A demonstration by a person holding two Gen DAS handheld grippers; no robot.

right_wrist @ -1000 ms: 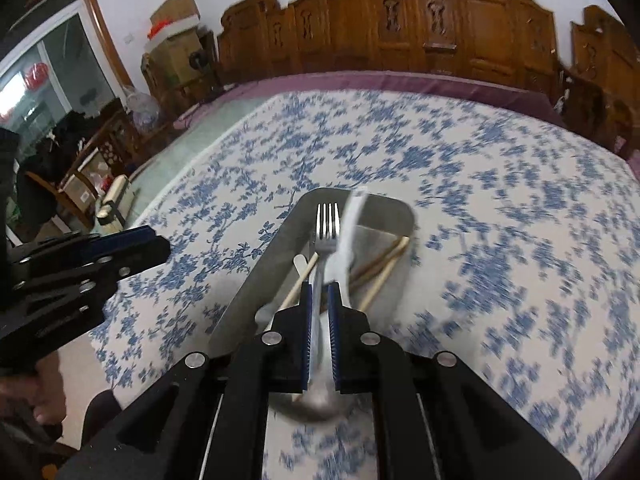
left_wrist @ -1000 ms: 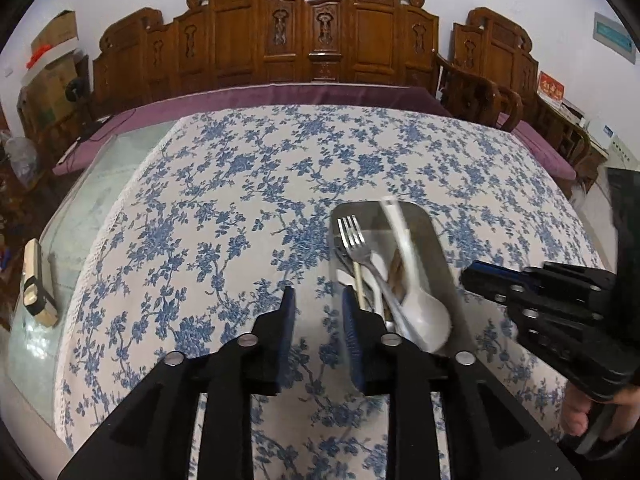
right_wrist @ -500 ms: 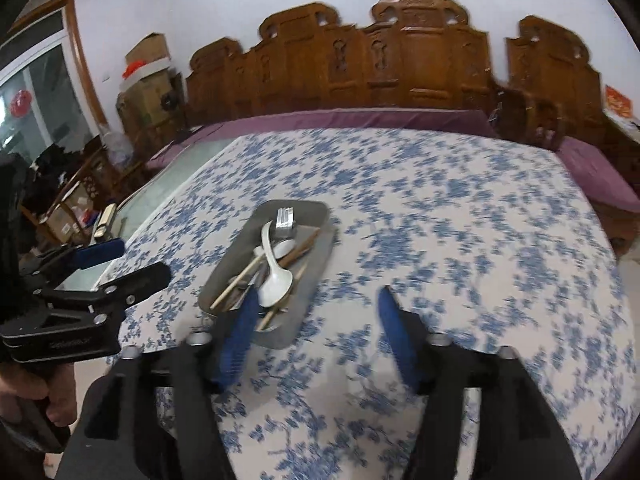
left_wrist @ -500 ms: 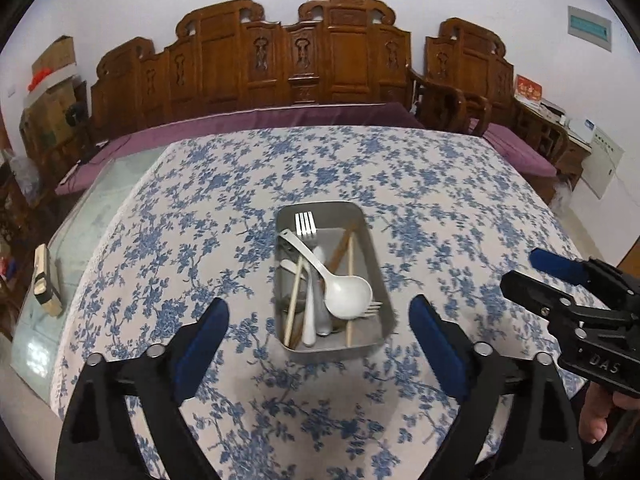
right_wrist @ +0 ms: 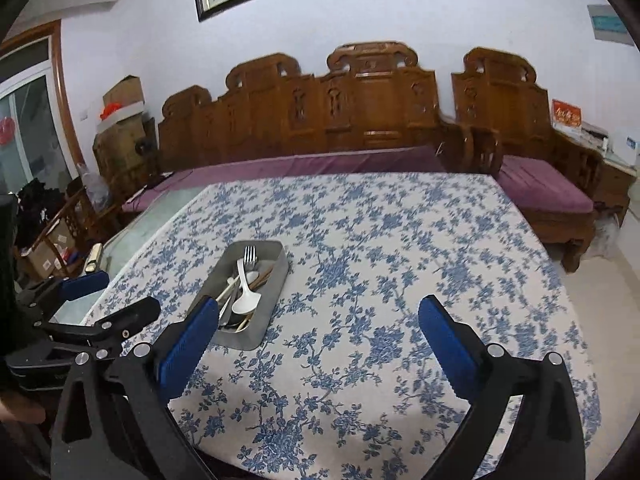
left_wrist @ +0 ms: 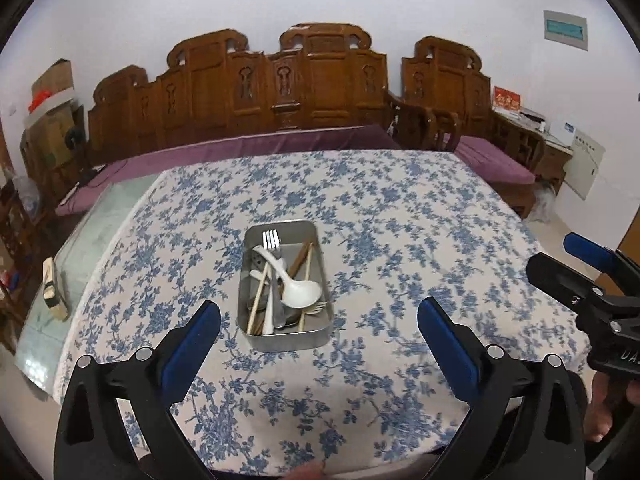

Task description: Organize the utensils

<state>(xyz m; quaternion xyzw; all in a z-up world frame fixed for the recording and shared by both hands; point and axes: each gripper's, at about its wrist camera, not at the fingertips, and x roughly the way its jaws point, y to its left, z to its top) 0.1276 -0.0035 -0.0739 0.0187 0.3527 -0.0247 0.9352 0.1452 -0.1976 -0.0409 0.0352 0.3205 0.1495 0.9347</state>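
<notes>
The rectangular grey metal tray (left_wrist: 285,338) gathers the white plastic spoon (left_wrist: 294,286), steel fork (left_wrist: 271,240) and wooden chopsticks (left_wrist: 305,258), keeping the bench (left_wrist: 400,240) tidy. The left gripper (left_wrist: 319,322) and right gripper (right_wrist: 319,320) are empty: the left fingers (left_wrist: 192,340) are opening, the right's too.

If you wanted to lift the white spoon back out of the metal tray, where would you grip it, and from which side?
Probably the white spoon by its handle, near mid-length, from above. It lies on top of the fork and chopsticks in the metal tray, so the handle is exposed; the broad, rounded bowl would likely slip, and the tray walls block any sideways approach.
</notes>
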